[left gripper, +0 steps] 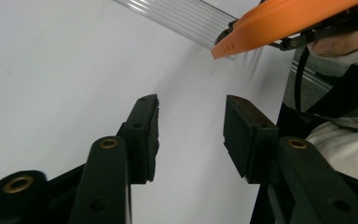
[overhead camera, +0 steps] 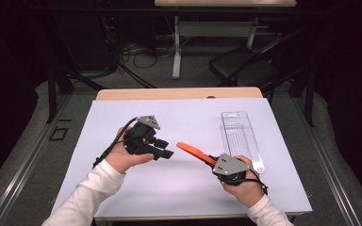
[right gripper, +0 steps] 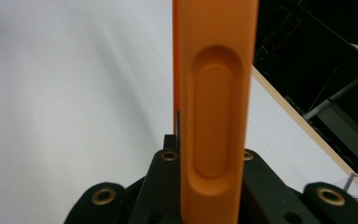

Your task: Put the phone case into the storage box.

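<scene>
An orange-handled tool (overhead camera: 191, 151) is held out over the white table (overhead camera: 136, 188), its handle pointing left toward my left gripper. My right gripper (overhead camera: 213, 161) is shut on the tool's dark end. In the right gripper view the orange handle (right gripper: 214, 93) stands up between my right gripper's (right gripper: 209, 156) jaws. My left gripper (overhead camera: 166, 150) is open and holds nothing, its jaws a short way from the handle's tip. In the left gripper view, bare table shows between the left gripper's (left gripper: 191, 123) pads, and the orange handle (left gripper: 279, 23) is above and to the right.
A clear plastic case (overhead camera: 242, 139) lies lengthwise on the table's right side, just beyond my right hand; its ribbed edge (left gripper: 186, 16) appears in the left gripper view. Behind the table stand a dark chair (overhead camera: 245, 66) and another desk's leg (overhead camera: 176, 47).
</scene>
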Demonstrator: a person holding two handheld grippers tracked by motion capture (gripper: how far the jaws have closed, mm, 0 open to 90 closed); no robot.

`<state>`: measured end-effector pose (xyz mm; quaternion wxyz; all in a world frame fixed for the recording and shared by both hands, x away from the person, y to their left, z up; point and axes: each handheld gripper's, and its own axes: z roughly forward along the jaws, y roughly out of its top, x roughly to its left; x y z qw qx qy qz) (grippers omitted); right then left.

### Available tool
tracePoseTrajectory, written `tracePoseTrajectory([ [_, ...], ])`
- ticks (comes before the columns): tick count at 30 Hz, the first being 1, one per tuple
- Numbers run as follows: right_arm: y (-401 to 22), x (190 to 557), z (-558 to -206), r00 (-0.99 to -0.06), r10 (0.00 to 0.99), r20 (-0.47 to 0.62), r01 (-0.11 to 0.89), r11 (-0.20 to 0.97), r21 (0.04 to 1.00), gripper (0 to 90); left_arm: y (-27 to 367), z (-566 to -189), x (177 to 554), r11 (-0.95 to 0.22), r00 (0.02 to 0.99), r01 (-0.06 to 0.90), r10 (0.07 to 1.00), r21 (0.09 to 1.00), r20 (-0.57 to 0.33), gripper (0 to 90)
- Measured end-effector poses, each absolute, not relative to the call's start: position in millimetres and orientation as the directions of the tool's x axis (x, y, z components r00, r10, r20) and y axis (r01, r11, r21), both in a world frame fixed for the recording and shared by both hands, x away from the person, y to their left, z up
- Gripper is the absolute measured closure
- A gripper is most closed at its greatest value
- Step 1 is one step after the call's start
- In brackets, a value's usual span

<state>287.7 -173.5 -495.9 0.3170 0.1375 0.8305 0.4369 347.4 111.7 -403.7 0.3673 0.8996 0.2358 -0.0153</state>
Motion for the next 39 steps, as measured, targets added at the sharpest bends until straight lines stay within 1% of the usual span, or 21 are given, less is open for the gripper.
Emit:
tracePoseTrajectory([
  [3, -173.5, 288.3, -496.2, -0.761, 0.513, -0.397, -0.041, 0.573, 0.819, 88.3, 112.4, -403.0, 346.6, -0.603, 0.890, 0.421, 0.417, 0.678, -0.183, 58.0],
  [9, -173.6, 289.0, -495.8, -0.762, 0.521, -0.384, -0.032, 0.563, 0.826, 88.3, 113.2, -403.0, 345.5, -0.575, 0.890, 0.415, 0.416, 0.705, -0.185, 57.9],
  [13, -173.7, 289.6, -496.0, -0.766, 0.528, -0.366, -0.020, 0.550, 0.835, 88.3, 112.7, -401.6, 342.8, -0.573, 0.892, 0.400, 0.422, 0.715, -0.162, 57.7],
  [17, -173.8, 289.9, -495.8, -0.773, 0.530, -0.349, -0.012, 0.538, 0.843, 88.3, 109.7, -400.4, 339.1, -0.564, 0.893, 0.399, 0.417, 0.723, -0.168, 57.6],
  [22, -173.5, 290.5, -495.9, -0.780, 0.540, -0.317, 0.006, 0.513, 0.858, 88.3, 105.3, -396.3, 335.0, -0.546, 0.905, 0.381, 0.385, 0.746, -0.181, 57.5],
  [27, -173.8, 290.7, -495.6, -0.783, 0.547, -0.296, 0.017, 0.495, 0.869, 88.3, 101.6, -393.3, 333.6, -0.514, 0.907, 0.371, 0.379, 0.774, -0.183, 57.7],
  [29, -174.0, 290.8, -495.6, -0.784, 0.549, -0.290, 0.021, 0.490, 0.871, 88.3, 99.8, -393.3, 333.6, -0.509, 0.904, 0.369, 0.391, 0.778, -0.173, 57.8],
  [35, -172.7, 290.6, -497.1, -0.789, 0.545, -0.283, 0.024, 0.488, 0.873, 88.3, 94.1, -396.7, 336.4, -0.512, 0.906, 0.373, 0.381, 0.773, -0.185, 59.8],
  [39, -172.2, 290.5, -497.5, -0.789, 0.546, -0.280, 0.026, 0.486, 0.874, 88.3, 90.3, -400.0, 337.6, -0.504, 0.904, 0.376, 0.383, 0.777, -0.189, 63.0],
])
